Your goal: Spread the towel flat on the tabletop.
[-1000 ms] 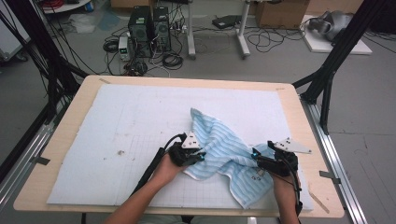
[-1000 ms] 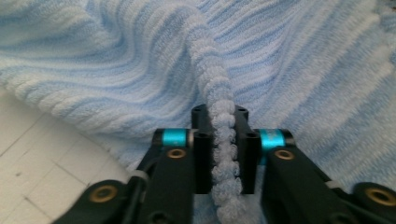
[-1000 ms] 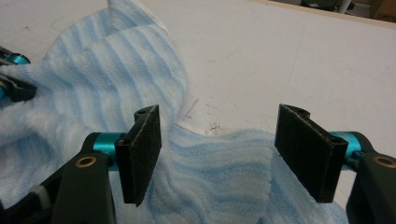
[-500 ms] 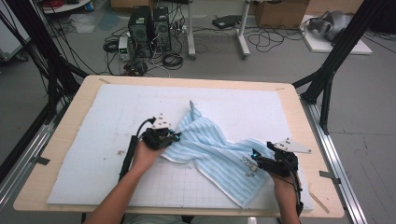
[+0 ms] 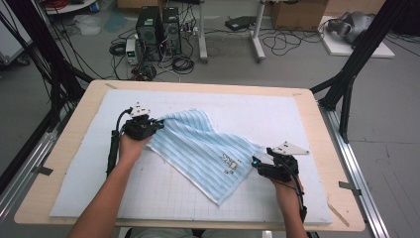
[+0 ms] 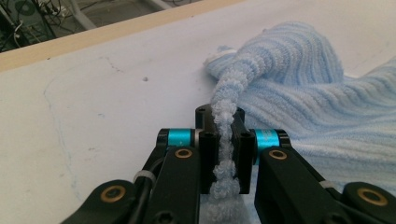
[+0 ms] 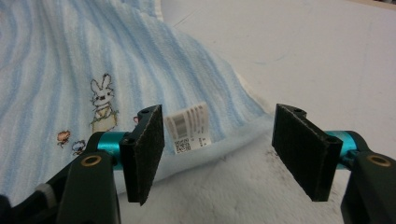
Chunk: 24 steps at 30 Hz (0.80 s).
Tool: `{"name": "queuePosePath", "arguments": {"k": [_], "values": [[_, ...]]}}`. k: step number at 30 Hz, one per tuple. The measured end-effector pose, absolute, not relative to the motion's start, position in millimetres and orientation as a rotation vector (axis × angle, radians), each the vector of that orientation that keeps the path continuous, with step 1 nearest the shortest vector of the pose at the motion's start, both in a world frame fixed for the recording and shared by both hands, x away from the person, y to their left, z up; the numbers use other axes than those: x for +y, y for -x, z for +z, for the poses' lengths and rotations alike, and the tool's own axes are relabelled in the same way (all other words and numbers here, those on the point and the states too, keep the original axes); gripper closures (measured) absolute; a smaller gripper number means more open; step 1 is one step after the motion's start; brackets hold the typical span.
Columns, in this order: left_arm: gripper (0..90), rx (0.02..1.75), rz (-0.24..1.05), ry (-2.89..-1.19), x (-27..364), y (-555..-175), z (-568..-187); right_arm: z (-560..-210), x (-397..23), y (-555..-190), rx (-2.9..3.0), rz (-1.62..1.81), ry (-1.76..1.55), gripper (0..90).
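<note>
Right gripper (image 5: 258, 167) sits at the near right of the towel (image 5: 203, 148), jaws spread wide, nothing between the pads (image 7: 148, 149). In the right gripper view they straddle the towel's hem right by the sewn-in care label (image 7: 189, 127), with a small rabbit print (image 7: 102, 103) just beyond the label on the striped face. Not gripping: the hem lies flat on the white foam mat (image 5: 277, 111) between the jaws. The towel itself, light blue with paler stripes, lies spread across the middle of the mat, slanting from the right gripper up to the left gripper (image 5: 157, 124) at its far left corner. Left gripper is clenched on that corner: its own view shows the terry edge bunched into a rope between the pads (image 6: 245, 149), and the cloth rising in a soft hump just past them. Handling, as judged: light, limp, thick pile, plenty of friction so unlikely to slip, not fragile. It won't hold shape; any pull drags folds along and the free part sags. Best hold for the right side looks like the hem near the label, pinching edge and pile together, low to the mat. Beyond the towel: bare mat, then the table's wooden rim (image 5: 198, 87).
</note>
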<state>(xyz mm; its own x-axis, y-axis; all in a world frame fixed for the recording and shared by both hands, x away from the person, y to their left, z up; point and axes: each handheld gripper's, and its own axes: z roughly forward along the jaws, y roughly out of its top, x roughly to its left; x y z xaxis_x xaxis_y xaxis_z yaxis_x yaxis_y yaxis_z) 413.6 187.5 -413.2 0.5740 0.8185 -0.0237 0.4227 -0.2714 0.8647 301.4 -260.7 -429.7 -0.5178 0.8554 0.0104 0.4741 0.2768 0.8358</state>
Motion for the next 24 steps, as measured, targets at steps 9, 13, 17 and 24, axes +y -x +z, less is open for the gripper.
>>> {"name": "queuePosePath", "arguments": {"k": [9, 13, 17, 24], "values": [[60.9, 1.084, 0.566, -1.817, 184.0, -428.2, -412.8, -424.9, -250.6, -313.2, 2.123, 1.152, -1.172, 37.0], [39.2, 1.107, 0.571, -1.762, 186.2, -424.0, -409.4, -422.3, -248.9, -316.1, 2.140, 1.153, -1.141, 45.1], [35.5, 1.090, 0.577, -1.754, 186.7, -417.2, -406.5, -418.4, -237.9, -323.1, 2.162, 1.131, -1.099, 48.1], [34.6, 1.055, 0.587, -1.759, 186.8, -406.2, -407.3, -432.9, -208.2, -353.1, 2.271, 0.978, -1.098, 46.7]]}}
